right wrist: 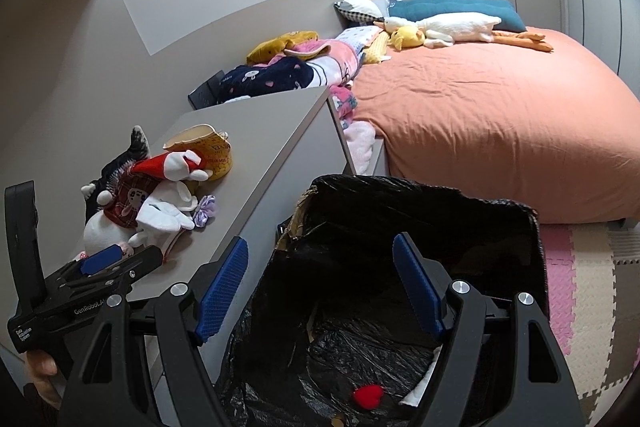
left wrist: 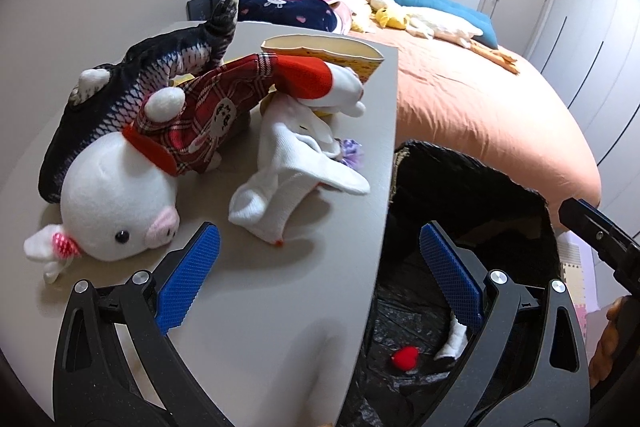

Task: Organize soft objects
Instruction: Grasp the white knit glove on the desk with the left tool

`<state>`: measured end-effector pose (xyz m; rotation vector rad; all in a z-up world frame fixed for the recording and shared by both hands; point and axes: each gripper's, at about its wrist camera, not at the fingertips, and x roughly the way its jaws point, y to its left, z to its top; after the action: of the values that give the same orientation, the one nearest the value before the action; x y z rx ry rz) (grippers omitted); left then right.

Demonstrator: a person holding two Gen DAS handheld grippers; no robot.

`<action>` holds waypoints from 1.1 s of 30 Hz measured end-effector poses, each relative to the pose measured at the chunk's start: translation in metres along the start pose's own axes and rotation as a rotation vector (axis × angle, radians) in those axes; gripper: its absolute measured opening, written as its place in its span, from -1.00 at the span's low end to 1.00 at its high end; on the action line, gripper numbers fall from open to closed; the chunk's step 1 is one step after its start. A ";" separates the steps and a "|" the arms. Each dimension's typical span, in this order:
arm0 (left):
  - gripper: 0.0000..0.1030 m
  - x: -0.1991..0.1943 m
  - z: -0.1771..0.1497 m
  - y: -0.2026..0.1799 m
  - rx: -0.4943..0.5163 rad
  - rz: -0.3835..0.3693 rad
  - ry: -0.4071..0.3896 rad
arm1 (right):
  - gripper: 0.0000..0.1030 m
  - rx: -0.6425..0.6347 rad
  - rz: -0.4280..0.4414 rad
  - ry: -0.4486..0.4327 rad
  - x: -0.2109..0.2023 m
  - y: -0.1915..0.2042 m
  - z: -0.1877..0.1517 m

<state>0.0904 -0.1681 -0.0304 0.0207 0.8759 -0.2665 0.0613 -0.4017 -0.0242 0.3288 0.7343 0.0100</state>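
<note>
Open left tool (left wrist: 320, 267), socks (left wrist: 296, 179) just beyond

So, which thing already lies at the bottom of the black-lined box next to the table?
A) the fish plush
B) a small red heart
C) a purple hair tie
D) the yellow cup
B: a small red heart lies on the black liner at the bottom of the box, while the fish plush, yellow cup and purple hair tie are all on the table.
</note>
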 end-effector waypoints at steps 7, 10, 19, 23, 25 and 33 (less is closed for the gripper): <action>0.88 0.014 0.013 0.010 -0.011 0.013 0.013 | 0.47 -0.014 0.025 0.027 0.026 0.011 0.011; 0.88 0.021 0.018 0.013 -0.016 0.016 0.018 | 0.47 -0.021 0.035 0.037 0.037 0.016 0.016; 0.20 0.045 0.030 0.019 -0.033 -0.009 0.057 | 0.47 -0.040 0.058 0.071 0.070 0.028 0.026; -0.44 0.052 0.032 0.024 -0.048 -0.014 0.073 | 0.47 -0.053 0.074 0.088 0.080 0.034 0.027; -0.67 0.050 0.031 0.028 -0.055 -0.008 0.064 | 0.47 -0.060 0.084 0.094 0.084 0.038 0.027; -0.75 0.023 0.022 0.027 -0.030 -0.013 0.044 | 0.47 -0.109 0.116 0.113 0.096 0.060 0.026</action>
<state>0.1272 -0.1500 -0.0366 -0.0071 0.9235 -0.2660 0.1568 -0.3403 -0.0513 0.2675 0.8228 0.1789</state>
